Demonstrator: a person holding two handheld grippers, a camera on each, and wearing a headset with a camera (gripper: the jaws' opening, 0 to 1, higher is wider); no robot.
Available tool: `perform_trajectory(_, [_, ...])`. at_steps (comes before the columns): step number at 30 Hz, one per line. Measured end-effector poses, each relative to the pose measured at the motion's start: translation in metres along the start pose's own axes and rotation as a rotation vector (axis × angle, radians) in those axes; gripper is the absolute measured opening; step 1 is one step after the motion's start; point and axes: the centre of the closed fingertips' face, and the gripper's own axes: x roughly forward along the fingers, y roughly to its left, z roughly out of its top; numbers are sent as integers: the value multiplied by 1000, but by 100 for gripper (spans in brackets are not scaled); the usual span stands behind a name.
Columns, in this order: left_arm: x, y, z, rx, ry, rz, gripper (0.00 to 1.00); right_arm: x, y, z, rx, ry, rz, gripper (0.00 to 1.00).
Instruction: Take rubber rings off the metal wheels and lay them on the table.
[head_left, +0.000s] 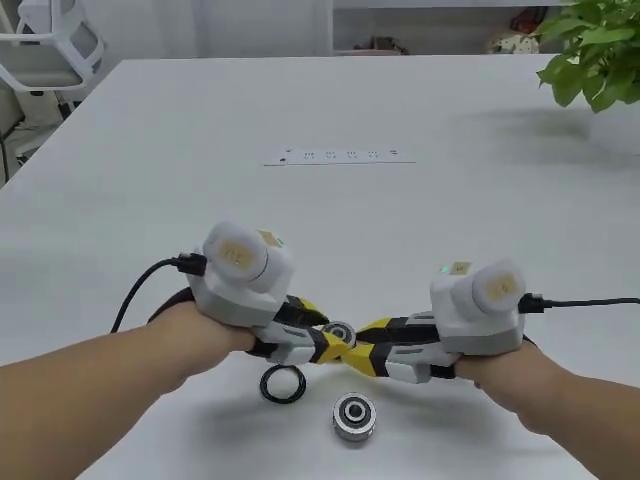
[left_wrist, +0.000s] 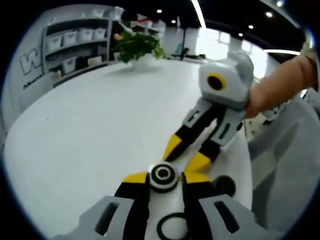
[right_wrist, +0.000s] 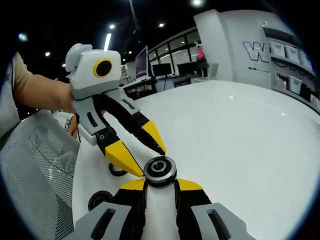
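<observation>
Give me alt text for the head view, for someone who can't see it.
The left gripper and right gripper meet tip to tip at a small metal wheel over a white table. On the table nearer the camera lie a black rubber ring and a second wheel.

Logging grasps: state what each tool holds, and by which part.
Left tool clamps the metal wheel across its rim; right tool touches that wheel, grip unclear.
</observation>
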Motion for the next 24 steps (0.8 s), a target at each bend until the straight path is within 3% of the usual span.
perform_trajectory(7, [5, -1, 0, 33, 12, 15, 18, 0, 0, 0, -1, -8, -2, 19])
perform_trajectory(11, [7, -1, -2, 100, 26, 35, 16, 0, 0, 0, -3, -14, -5, 19])
perform_trajectory(14, [6, 1, -2, 74, 22, 46, 15, 0, 0, 0, -15, -11, -8, 18])
perform_trajectory(16, [5, 1, -2, 87, 23, 49, 14, -1, -3, -2, -105, 20, -34, 16])
perform_trajectory(18, [5, 1, -1, 83, 22, 52, 14, 0, 1, 1, -95, 15, -44, 16])
perform_trajectory(20, [4, 1, -2, 79, 23, 53, 13, -1, 1, 1, -143, 31, -55, 14])
perform_trajectory(24, [4, 1, -2, 70, 22, 56, 13, -1, -2, 0, -115, 28, -47, 13])
